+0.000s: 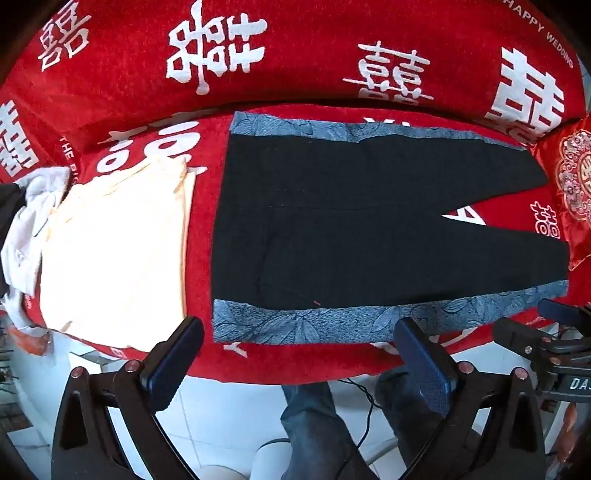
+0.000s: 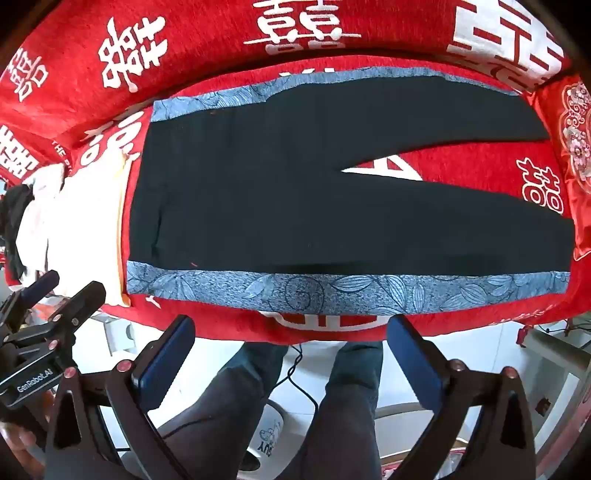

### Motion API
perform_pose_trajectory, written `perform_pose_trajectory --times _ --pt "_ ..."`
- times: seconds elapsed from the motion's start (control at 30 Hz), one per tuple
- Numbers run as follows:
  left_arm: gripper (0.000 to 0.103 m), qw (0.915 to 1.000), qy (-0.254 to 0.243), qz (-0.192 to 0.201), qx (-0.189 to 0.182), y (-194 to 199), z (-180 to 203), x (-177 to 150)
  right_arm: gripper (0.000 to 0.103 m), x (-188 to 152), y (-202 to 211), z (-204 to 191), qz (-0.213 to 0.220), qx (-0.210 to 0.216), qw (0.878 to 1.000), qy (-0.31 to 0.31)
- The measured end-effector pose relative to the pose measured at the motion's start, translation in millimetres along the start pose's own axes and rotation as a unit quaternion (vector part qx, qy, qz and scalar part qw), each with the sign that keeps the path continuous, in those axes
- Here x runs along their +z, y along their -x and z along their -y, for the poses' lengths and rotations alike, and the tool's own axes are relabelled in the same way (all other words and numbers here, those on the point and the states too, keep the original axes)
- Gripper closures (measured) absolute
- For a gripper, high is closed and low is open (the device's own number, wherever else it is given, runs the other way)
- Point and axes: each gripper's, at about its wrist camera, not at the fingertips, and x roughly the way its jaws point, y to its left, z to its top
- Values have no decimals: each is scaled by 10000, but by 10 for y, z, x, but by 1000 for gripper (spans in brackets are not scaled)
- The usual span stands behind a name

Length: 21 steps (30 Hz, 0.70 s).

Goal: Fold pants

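Two claws, both mine, hung over the near edge of the sofa, pointing steeply down. Left claw (image 1: 299, 341) stood spread as wide as it goes, nothing between its blue pads (image 1: 173, 354). Right claw (image 2: 291, 341) likewise wide apart and empty; its tips sat above the red cover's front edge, clear of any cloth.

Pants (image 2: 295, 192) lay flat on the red sofa cover (image 2: 221, 26), unfolded. Black cloth, with a grey-blue leaf-patterned stripe (image 2: 332, 290) down the near side and another along the far side. Waist end lay to the left, the two legs ran off to the right and split apart, showing a wedge of red cover with white print between them. Near stripe lay just beyond my claw tips, not touched by either.

Left of the waist, just beside it, sat a pale cream folded garment (image 1: 118, 243); whether it touched the pants I could not tell. Further left lay a rumpled white garment (image 1: 26, 240). At the right end of the seat, by the leg cuffs, sat a red embroidered cushion (image 1: 572, 184).

Below the claws, my own legs (image 2: 351, 398) in dark trousers stood on white floor tiles (image 1: 221, 413), with a black cable (image 2: 295, 373) trailing between them.
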Motion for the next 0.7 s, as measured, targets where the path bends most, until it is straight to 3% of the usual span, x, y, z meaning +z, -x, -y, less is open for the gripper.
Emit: perform_pose_trajectory --times 0.17,0.23,0.33,0.53,0.7 --pt "0 9998 39 -89 -151 19 13 -44 0 42 1 -5 -110 194 9997 -100" --pt "0 9998 24 -136 -148 45 9 -25 0 -17 35 -12 70 402 9992 -41" --pt "0 9998 23 -161 -143 69 -18 -30 0 -6 16 -31 -43 651 9979 -25" --pt "0 9997 10 -202 -152 75 5 58 0 4 128 -124 241 -20 9995 196" --pt "0 9998 -26 -157 -152 111 24 80 0 92 237 -2 379 -187 9990 108"
